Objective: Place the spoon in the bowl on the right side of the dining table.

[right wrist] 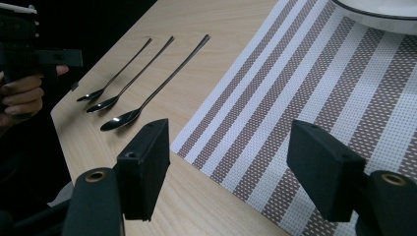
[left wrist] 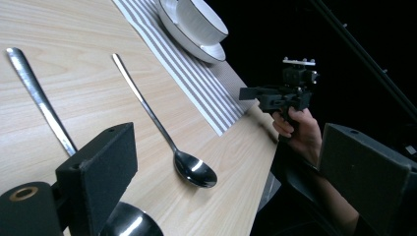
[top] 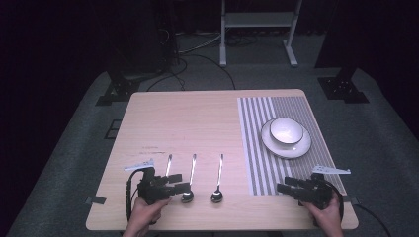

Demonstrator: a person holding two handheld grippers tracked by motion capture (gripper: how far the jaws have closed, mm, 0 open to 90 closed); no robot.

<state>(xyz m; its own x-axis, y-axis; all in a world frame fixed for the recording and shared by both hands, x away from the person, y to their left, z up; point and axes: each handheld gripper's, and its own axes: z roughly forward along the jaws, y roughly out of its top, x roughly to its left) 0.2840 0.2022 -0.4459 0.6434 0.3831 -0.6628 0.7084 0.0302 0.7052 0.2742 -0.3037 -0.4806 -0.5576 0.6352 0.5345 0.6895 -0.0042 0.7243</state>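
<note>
Three spoons [top: 193,178] lie side by side near the bench's [top: 197,118] front edge, bowls toward the person, with bare wood behind them. To their right a striped placemat [top: 257,148] carries a white bowl [top: 286,130] on a plate [top: 296,147]. The left gripper [top: 173,185] hovers over the leftmost spoon, jaws wide apart, holding nothing. The right gripper [top: 289,189] sits at the placemat's near corner, jaws spread and empty.

Three spoons [top: 192,177] [top: 218,180] [top: 168,165] are lying side by side on the desk [top: 197,123]. One bowl [top: 286,131] is sitting on one plate [top: 286,147], and one striped placemat [top: 257,148] is lying under them.
</note>
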